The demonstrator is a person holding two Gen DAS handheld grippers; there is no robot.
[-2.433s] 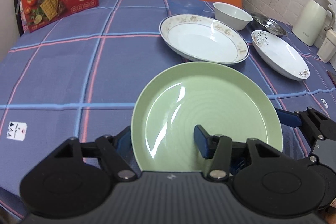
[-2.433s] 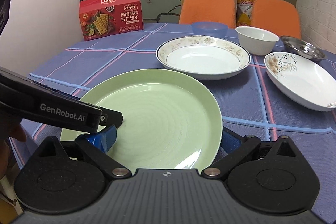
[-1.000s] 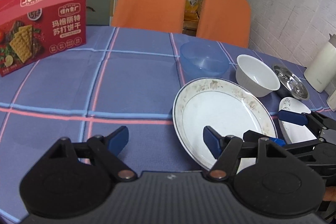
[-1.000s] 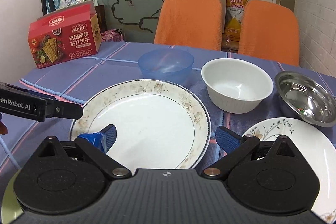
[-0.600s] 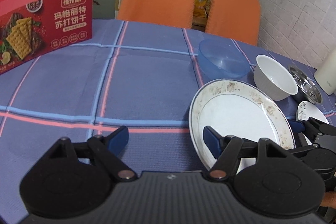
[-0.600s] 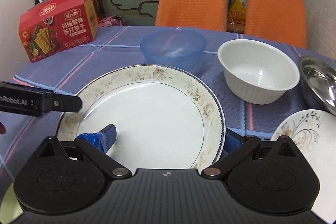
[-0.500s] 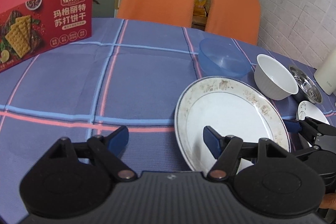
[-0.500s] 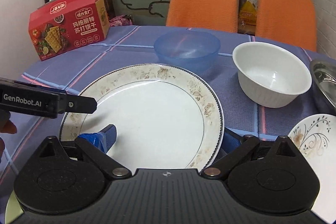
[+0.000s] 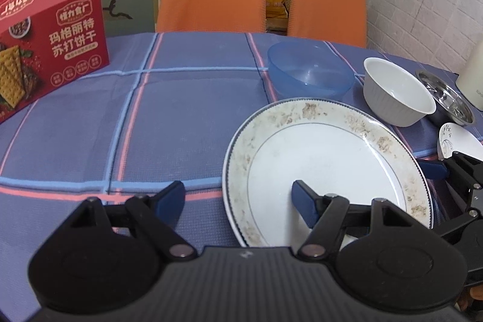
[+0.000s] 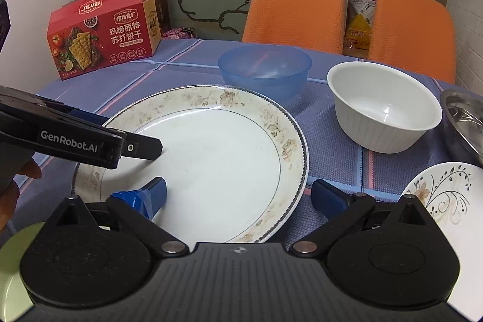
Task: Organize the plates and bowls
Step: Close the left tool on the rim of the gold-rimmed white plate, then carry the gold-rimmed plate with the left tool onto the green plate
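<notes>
while both tongs hang spread over the blue checked cloth (image 9: 187, 116), the floral plate (image 10: 223, 159) lies between and under them, flat or perhaps slightly tipped; i cannot tell whether it rests fully on the cloth. the left tongs (image 9: 238, 201) stand wide, one finger off the plate's left rim over bare cloth, the other over the plate's well, so its left rim lies inside the gap. the right tongs (image 10: 238, 199) mirror that: one finger over the well, the other just past the right rim, pinching nothing. a round plate has no long axis, so what matters is rim against gap, and each tong straddles its own side about equally near. i'd judge a two-sided lift is being set up. ahead of the tongs sit the blue bowl (image 10: 264, 71) and white bowl (image 10: 383, 110); to the right, a vine plate (image 10: 443, 201) and steel bowl (image 9: 446, 101). a green plate (image 10: 12, 261) peeks near the right tongs' left base.
</notes>
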